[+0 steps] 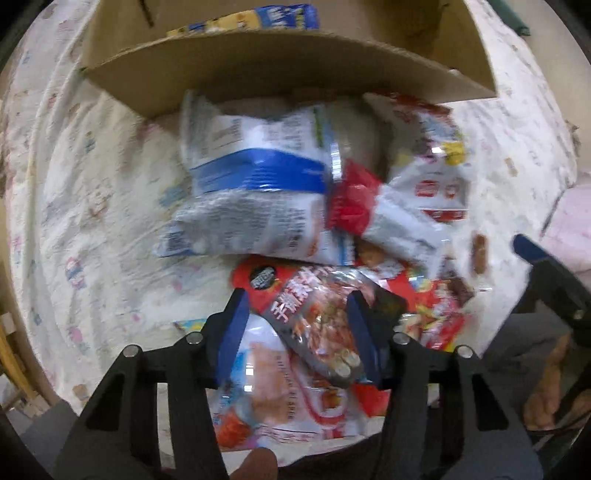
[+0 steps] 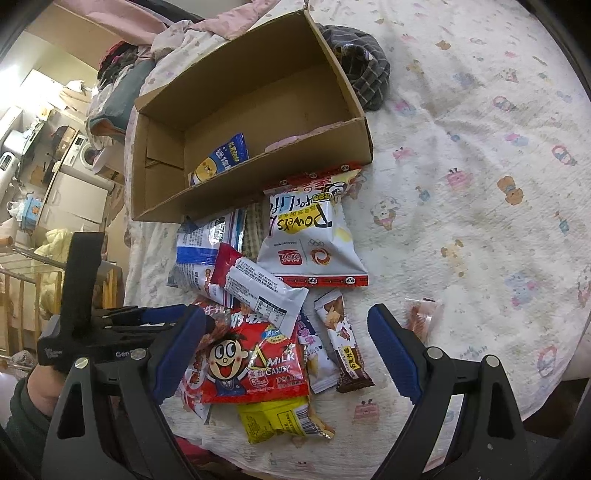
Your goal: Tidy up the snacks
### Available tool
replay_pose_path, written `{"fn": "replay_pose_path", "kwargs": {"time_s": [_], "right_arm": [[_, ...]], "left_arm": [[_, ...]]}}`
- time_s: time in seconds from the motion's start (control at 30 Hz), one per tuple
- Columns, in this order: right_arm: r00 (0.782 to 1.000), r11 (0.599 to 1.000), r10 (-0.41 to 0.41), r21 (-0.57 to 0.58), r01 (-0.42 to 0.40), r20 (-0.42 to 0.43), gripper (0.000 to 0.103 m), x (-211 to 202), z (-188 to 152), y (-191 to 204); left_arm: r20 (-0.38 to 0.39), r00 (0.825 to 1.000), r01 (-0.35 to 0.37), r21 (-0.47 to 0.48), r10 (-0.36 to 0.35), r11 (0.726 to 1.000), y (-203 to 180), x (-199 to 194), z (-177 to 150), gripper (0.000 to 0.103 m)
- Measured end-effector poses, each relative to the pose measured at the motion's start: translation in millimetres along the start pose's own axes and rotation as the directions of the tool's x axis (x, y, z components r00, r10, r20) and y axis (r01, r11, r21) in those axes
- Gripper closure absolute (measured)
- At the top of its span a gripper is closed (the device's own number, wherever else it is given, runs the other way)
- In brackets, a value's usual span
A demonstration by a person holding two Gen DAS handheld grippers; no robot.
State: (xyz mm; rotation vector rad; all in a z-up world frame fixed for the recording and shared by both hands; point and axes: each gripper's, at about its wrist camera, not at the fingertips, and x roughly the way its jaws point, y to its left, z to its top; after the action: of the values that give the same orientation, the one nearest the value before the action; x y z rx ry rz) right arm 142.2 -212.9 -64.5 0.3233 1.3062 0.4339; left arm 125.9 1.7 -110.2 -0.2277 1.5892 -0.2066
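A pile of snack packets lies on the patterned sheet in front of an open cardboard box. In the box lies a blue packet. My left gripper points down into the pile with its blue pads on either side of a dark packet with red print. The jaws are apart, and white wrapper shows beside the left pad. My right gripper hangs wide open over a red milk candy bag, holding nothing.
A white and blue bag, a white chip bag, a brown bar and a yellow packet lie in the pile. A small wrapped sweet lies apart on the right. A dark checked cloth is behind the box.
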Motion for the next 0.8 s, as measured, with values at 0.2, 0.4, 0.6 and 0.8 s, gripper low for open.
{"fn": "replay_pose_path", "kwargs": {"time_s": [0.2, 0.4, 0.6, 0.8], "right_arm": [[1.000, 1.000, 0.010, 0.008, -0.010, -0.002, 0.011, 1.2, 0.8, 0.1], [1.000, 1.000, 0.013, 0.016, -0.013, 0.004, 0.011, -0.2, 2.2, -2.1], [1.000, 1.000, 0.013, 0.021, -0.013, 0.003, 0.011, -1.5, 1.7, -5.2], [1.000, 1.000, 0.023, 0.013, -0.023, 0.008, 0.011, -3.4, 2.5, -2.0]], "left_arm": [[-0.010, 0.997, 0.070, -0.025, -0.070, 0.997, -16.7, 4.9, 7.0, 0.063], [0.005, 1.000, -0.027, -0.004, 0.027, 1.000, -22.8, 7.6, 8.4, 0.039], [-0.094, 0.994, -0.055, -0.047, 0.051, 0.997, -5.3, 31.6, 11.1, 0.005], [-0.034, 0.999, -0.016, -0.075, 0.013, 0.997, -11.7, 44.2, 20.4, 0.037]]}}
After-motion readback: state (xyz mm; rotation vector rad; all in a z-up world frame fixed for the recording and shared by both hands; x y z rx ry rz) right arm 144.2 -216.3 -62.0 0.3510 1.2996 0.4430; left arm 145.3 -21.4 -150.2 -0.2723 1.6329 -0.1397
